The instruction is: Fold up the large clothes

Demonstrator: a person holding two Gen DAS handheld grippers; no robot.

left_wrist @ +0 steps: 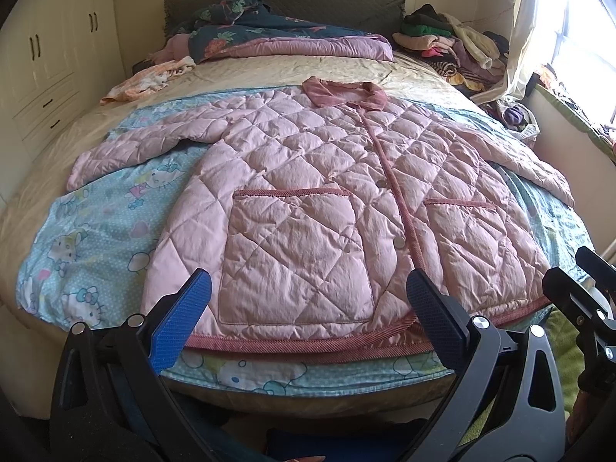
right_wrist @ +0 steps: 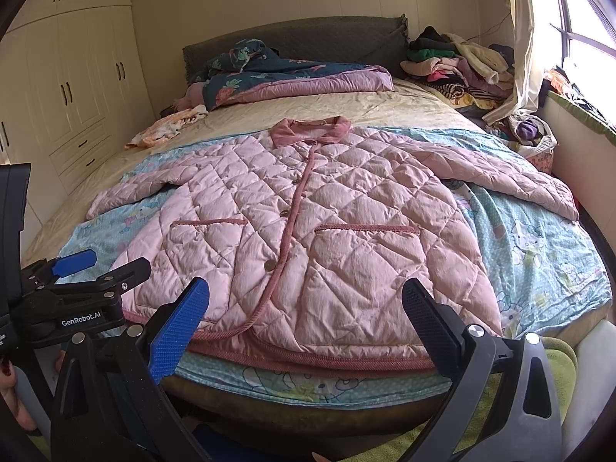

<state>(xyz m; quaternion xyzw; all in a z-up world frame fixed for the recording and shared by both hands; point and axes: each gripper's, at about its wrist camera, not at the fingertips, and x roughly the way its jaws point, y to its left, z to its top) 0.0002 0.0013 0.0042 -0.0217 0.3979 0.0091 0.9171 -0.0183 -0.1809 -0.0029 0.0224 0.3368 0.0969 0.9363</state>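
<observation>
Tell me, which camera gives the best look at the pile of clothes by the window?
The right wrist view: the pile of clothes sits clear beside the headboard, its separate garments easy to tell apart. In the left wrist view the same pile shows too, but window glare washes out its right edge.

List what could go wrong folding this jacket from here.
1. The quilted jacket is puffy; folds may spring back open.
2. Its hem lies at the bed's edge, so a pull could drag it off.
3. The sheet underneath could get pinched along with a sleeve.
</observation>
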